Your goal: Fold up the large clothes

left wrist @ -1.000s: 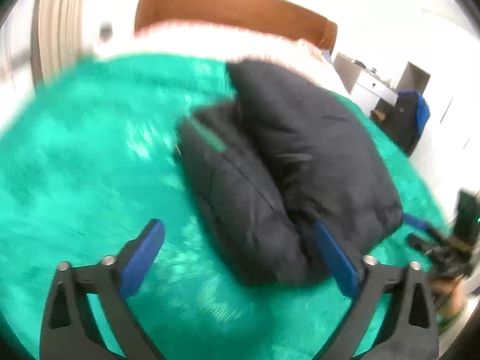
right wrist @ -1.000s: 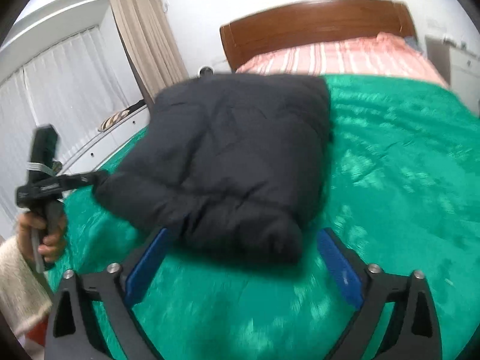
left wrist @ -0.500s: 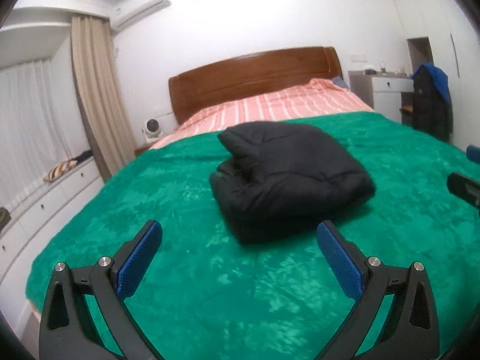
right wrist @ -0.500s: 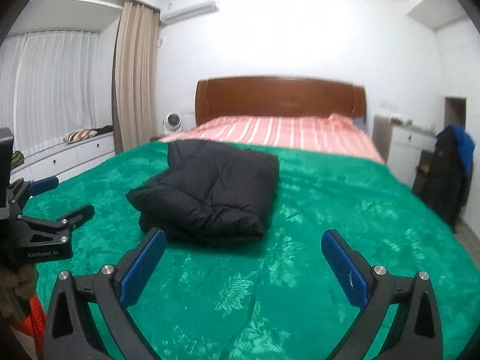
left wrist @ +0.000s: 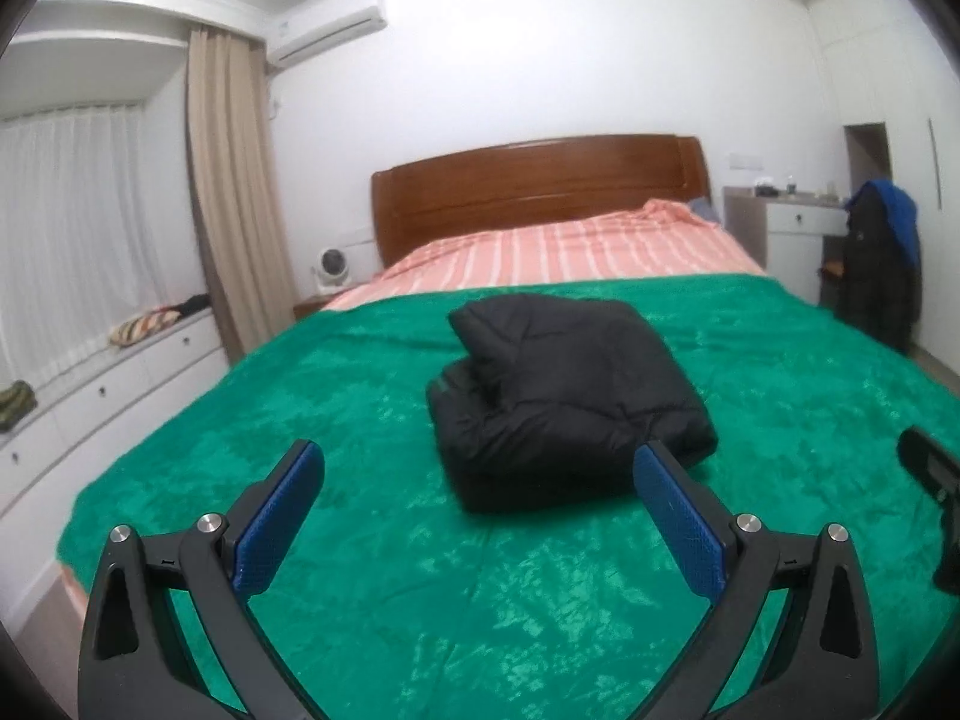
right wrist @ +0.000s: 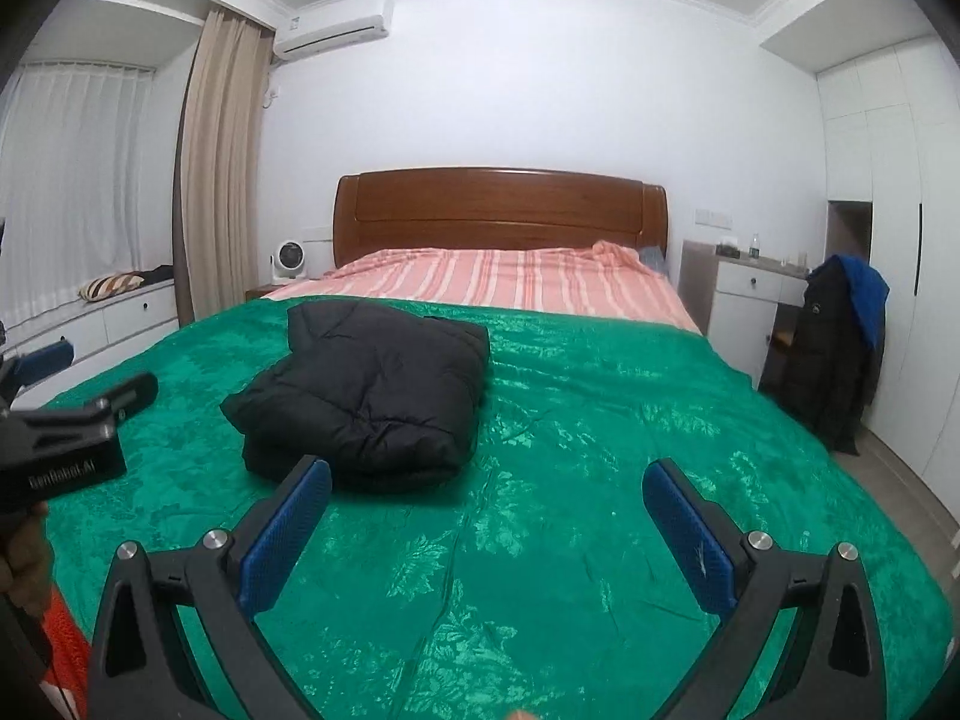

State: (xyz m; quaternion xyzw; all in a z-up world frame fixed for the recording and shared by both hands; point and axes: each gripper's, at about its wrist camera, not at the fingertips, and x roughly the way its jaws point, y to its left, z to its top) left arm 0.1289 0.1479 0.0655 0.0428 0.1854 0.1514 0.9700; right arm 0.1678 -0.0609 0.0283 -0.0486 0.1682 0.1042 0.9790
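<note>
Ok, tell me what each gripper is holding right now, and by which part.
Nothing. The left gripper and right gripper are both open and empty; the folded black jacket lies untouched on the green blanket.

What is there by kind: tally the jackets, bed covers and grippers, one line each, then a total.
Jackets: 2, a folded black jacket on the bed and a hanging jacket at the desk.
Bed covers: 2, a green blanket and a striped sheet.
Grippers: 2, left gripper and right gripper, both open.
Total: 6.

Black fingers [left wrist: 270, 534], blue pads, seemingly ribbed.
</note>
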